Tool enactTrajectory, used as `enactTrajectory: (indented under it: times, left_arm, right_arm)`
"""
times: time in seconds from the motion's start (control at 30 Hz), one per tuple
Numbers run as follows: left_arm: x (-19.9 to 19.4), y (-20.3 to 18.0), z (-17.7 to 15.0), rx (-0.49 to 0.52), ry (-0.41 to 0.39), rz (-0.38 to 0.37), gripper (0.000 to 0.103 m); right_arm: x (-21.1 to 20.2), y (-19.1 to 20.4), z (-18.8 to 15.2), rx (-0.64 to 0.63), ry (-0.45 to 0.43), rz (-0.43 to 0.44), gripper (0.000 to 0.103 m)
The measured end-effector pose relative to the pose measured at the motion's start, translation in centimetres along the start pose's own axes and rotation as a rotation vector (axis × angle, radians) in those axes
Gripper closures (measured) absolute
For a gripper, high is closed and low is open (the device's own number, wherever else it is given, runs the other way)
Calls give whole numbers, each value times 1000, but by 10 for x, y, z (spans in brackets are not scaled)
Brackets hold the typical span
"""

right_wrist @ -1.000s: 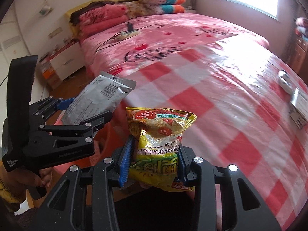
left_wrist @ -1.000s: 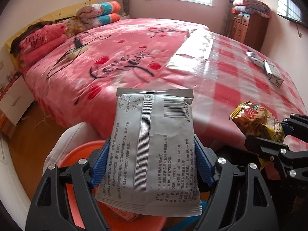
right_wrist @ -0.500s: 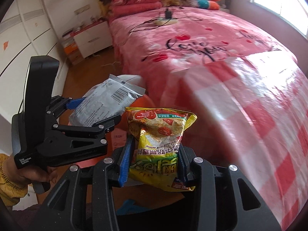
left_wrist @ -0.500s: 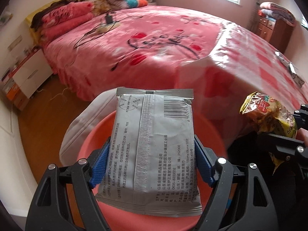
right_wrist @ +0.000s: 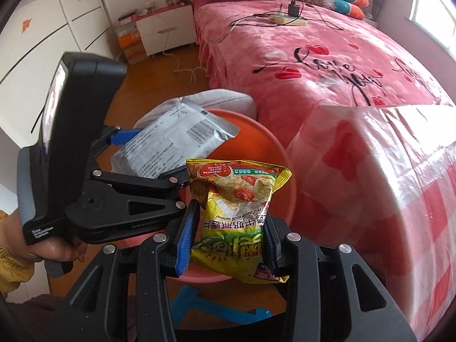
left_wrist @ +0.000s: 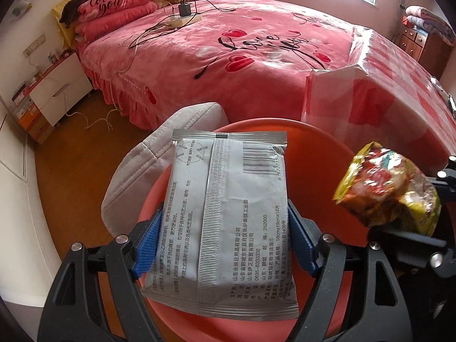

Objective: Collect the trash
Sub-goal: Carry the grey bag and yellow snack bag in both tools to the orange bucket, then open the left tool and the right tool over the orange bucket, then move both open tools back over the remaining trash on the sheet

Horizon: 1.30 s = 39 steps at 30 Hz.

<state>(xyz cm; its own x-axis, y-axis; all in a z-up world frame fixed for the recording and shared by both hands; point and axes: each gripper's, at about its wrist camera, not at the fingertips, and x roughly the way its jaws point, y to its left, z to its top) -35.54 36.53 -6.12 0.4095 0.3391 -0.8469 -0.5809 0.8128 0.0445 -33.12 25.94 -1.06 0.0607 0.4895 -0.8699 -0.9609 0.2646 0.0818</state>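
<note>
My left gripper (left_wrist: 225,239) is shut on a flat grey packet (left_wrist: 228,216) printed with black text and a barcode, held over an orange basin (left_wrist: 322,176). The same grey packet (right_wrist: 173,145) shows in the right wrist view, clamped in the left gripper (right_wrist: 142,171), which a hand holds. My right gripper (right_wrist: 228,242) is shut on a crumpled yellow snack bag (right_wrist: 236,213), just right of the left one and above the orange basin (right_wrist: 256,134). In the left wrist view the yellow snack bag (left_wrist: 387,191) hangs over the basin's right rim.
A pink bed (left_wrist: 256,45) with a heart print fills the space behind the basin; its near end has a red-and-white checked cover (right_wrist: 399,171). A pale grey cushion (left_wrist: 148,165) lies against the basin's left side. A blue stool (right_wrist: 199,307) stands under the basin. White nightstand (left_wrist: 57,91) at left.
Both grippers swung left off the bed and sank over the orange basin, carrying their packets. The basin now fills the lower view; the grips are unchanged.
</note>
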Motion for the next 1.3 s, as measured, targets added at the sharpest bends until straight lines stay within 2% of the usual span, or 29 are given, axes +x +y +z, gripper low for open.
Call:
enactTrajectory:
  times: [0.07,0.17,0.23,0.37,0.6,0.8,0.97,1.2,1.3]
  left_arm:
    - [2,-1,-1,14,8,6,24]
    - [6,-2,-1,22,18,8,21]
    - [8,-1,-1,14,23,-11,19]
    - [6,0,4,-2,13,-41,19]
    - [-4,-1,18,-7,-27,-80,19]
    - [-15,-5,26,-20,-53,-115,19]
    - [-24,-20,32,4,-86,-131,19]
    - [-45,-49,38,57,-198,-182,18]
    - [-48,-59,40,70,-209,-190,17]
  right_arm:
    - [6,0,1,4,9,-5,60]
    - [12,-7,-1,39,31,-15,42]
    - [10,-18,-3,82,28,-22,25]
    - [-9,-41,-10,190,-22,3,15]
    - [-42,-72,-20,271,-116,-11,14]
    - [-58,-90,-26,320,-185,14,14]
    - [-72,-99,-33,329,-235,-6,14]
    - [-93,-119,-45,373,-311,-53,9]
    - [-103,-130,-52,399,-344,-70,9]
